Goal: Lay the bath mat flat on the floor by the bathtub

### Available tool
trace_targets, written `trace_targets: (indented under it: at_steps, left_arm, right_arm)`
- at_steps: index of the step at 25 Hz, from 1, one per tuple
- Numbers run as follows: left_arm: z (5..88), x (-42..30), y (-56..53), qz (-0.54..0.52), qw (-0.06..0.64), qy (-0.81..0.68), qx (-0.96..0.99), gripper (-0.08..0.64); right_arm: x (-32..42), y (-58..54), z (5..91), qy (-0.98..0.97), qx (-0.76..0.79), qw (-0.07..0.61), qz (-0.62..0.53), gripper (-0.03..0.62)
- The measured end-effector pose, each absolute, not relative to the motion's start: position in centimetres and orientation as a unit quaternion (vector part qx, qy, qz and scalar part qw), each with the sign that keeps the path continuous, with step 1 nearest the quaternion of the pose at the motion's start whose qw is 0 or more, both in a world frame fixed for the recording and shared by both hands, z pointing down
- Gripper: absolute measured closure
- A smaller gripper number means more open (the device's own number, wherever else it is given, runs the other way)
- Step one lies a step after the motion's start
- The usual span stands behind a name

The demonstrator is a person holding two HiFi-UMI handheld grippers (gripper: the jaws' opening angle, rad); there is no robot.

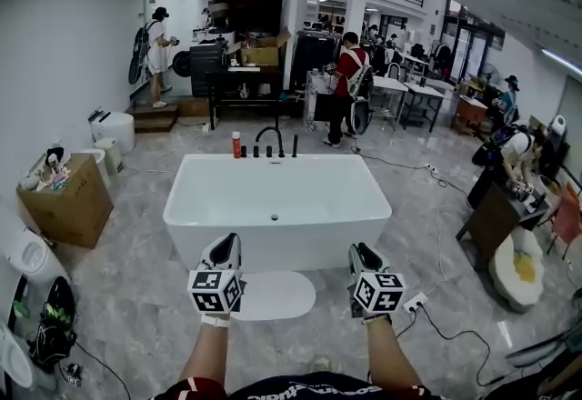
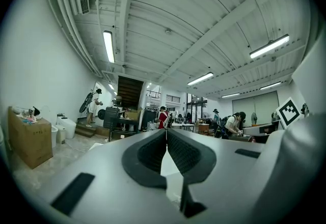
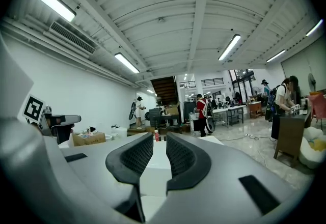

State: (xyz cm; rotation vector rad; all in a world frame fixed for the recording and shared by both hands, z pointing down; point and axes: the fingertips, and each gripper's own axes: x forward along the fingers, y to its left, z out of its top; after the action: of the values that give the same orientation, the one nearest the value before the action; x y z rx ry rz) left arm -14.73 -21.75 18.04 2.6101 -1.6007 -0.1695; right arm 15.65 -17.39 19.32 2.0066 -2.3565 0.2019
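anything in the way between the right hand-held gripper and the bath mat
Nothing visible. The bath mat lies on the floor in front of the bathtub, left of the right hand-held gripper, with only floor between them. The power strip lies further right.

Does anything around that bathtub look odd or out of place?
Little does. The white bath mat lies flat by the bathtub, no folds showing. One oddity: a power strip and its cable lie on the floor close to the tub.
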Motion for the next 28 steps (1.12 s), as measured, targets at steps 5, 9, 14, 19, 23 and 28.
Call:
trace_targets:
  at_steps: [5,9,14,19,23,28]
  left_arm:
    - [17.8,-15.2,-21.4,-0.054,0.039,-0.51,0.858,0.537]
    - [17.7,-16.1,-20.9,-0.054,0.039,-0.509,0.858,0.537]
    - [17.7,-16.9,-20.6,-0.054,0.043,-0.514,0.855,0.537]
    - [17.8,-17.2,-20.6,-0.048,0.042,-0.513,0.856,0.537]
    - [18.1,-17.7,-20.8,-0.049,0.048,-0.513,0.855,0.537]
    - [17.8,-18.1,-20.9,-0.053,0.047,-0.517,0.853,0.537]
  right_arm:
    - [14.5,-17.5,18.9,-0.762,0.644,0.01,0.067,0.531]
    - [13.6,-17.3,18.9,-0.761,0.646,0.016,0.062,0.546]
    - [13.3,-17.2,18.9,-0.758,0.649,0.023,0.063,0.564]
    - [13.3,-17.1,18.8,-0.753,0.655,0.032,0.058,0.566]
    - [13.7,-17.1,18.4,-0.745,0.664,0.034,0.055,0.566]
    - [14.3,-17.0,18.4,-0.738,0.671,0.036,0.052,0.566]
